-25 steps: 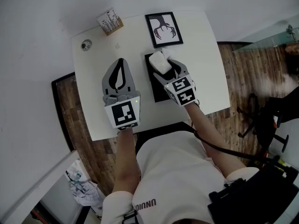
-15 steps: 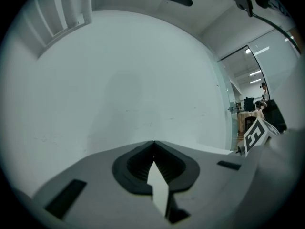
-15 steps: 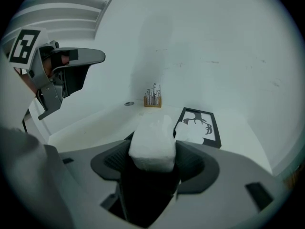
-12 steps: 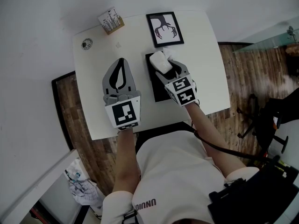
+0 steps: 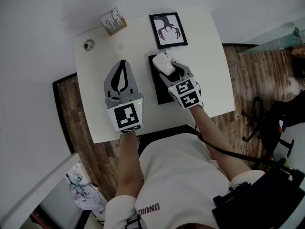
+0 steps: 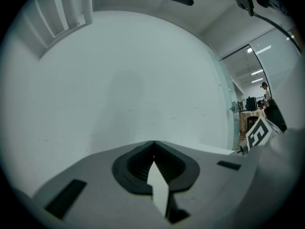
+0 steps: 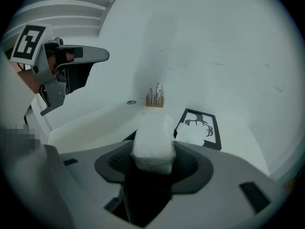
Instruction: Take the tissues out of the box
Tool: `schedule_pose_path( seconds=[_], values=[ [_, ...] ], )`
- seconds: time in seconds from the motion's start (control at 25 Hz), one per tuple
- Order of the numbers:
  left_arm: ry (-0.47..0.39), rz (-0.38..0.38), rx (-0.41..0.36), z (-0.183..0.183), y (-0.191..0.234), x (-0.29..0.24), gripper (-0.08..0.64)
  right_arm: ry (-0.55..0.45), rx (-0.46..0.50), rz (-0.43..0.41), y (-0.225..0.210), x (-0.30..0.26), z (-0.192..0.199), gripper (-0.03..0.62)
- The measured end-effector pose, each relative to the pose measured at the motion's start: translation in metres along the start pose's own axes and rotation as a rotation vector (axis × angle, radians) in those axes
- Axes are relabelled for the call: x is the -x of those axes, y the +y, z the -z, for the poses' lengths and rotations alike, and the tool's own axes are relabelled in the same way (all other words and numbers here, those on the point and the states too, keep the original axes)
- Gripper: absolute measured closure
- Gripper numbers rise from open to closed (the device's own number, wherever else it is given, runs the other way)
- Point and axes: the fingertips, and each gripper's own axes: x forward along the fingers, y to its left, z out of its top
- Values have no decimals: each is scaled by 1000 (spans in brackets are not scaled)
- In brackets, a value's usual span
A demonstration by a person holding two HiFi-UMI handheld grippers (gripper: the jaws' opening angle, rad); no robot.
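I read the right gripper [image 5: 167,68] fingers as having just been closing, and they pinch the white tissues [image 7: 152,144] above the black box [image 5: 154,82] on the counter [image 5: 93,94]. Left gripper [image 6: 153,143]: fingers together, holding nothing, beside the box.

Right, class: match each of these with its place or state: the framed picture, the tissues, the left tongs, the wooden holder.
Things:
1. framed picture
2. tissues
3. left tongs
4. wooden holder

Places or states:
A. shut
B. far left corner of the table
C. between the right tongs, over the black box
D. flat at the far edge, beyond the black box

Pairs: 1-D, 2-C, 3-A, 4-B.
The right tongs have just been closing on the tissues.
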Motion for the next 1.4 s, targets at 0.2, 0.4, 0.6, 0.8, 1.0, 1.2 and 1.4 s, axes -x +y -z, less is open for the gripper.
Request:
schedule_pose_path(
  seconds=[0.2,0.4,0.6,0.8,1.0,1.2,1.4],
  values=[
    [-7,-6,4,-1,1,0,546,3,7,2,-1,2,-1,364],
    [-22,-19,26,-2,0,0,546,-3,20,-6,-1,4,-4,367],
    [-5,-13,7,2,0,1,546,-17,29,-7,-2,7,-10,368],
    [-9,-12,10,3,-2,1,546,-18,38,-8,-3,9,-12,369],
    [1,-11,1,5,-3,2,546,-26,43,-12,-3,10,-15,368],
    [3,-19,5,7,-2,4,546,-27,41,-19,-2,14,-19,369],
    [-1,-20,9,6,-2,4,546,-41,39,-20,-1,16,-23,369]
  ],
)
